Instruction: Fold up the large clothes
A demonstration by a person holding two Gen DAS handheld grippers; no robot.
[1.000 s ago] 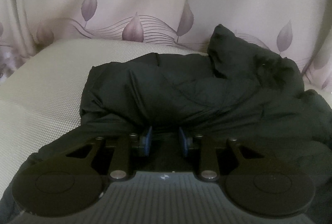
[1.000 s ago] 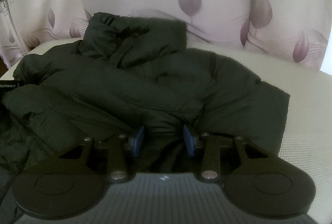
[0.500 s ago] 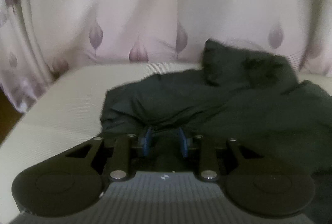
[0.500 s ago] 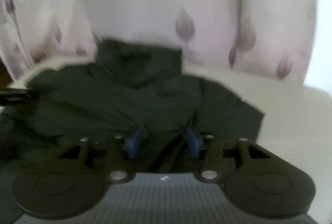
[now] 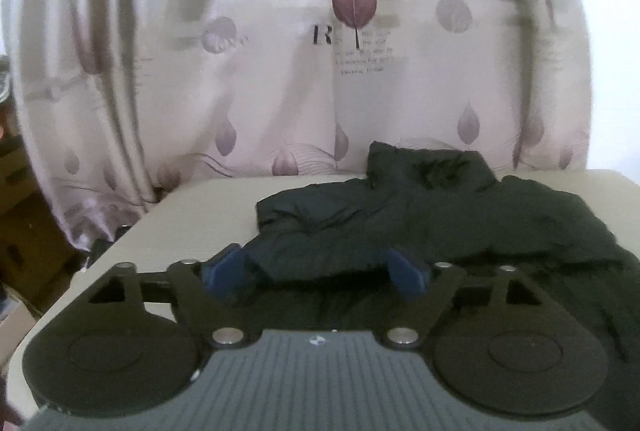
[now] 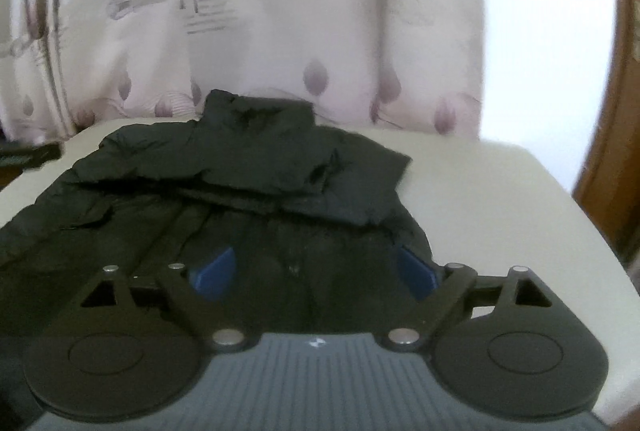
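Note:
A black padded jacket point(image 5: 420, 215) lies spread on a cream padded surface point(image 5: 208, 207), collar toward the curtain, with its upper part folded over in layers. It also shows in the right wrist view point(image 6: 248, 175). My left gripper point(image 5: 316, 273) is open and empty, raised over the jacket's near left edge, apart from the cloth. My right gripper point(image 6: 314, 271) is open wide and empty, above the jacket's near right part.
A pale curtain with purple leaf print point(image 5: 320, 71) hangs right behind the surface. The cream surface drops off at the left point(image 5: 80, 283) and shows bare at the right point(image 6: 500, 215). A brown wooden frame point(image 6: 612, 135) stands at the far right. Cardboard boxes point(image 5: 20, 231) sit left.
Both grippers have opened, let go of the jacket folds they pinched, and pulled back and up. The jacket now lies flatter and farther away.

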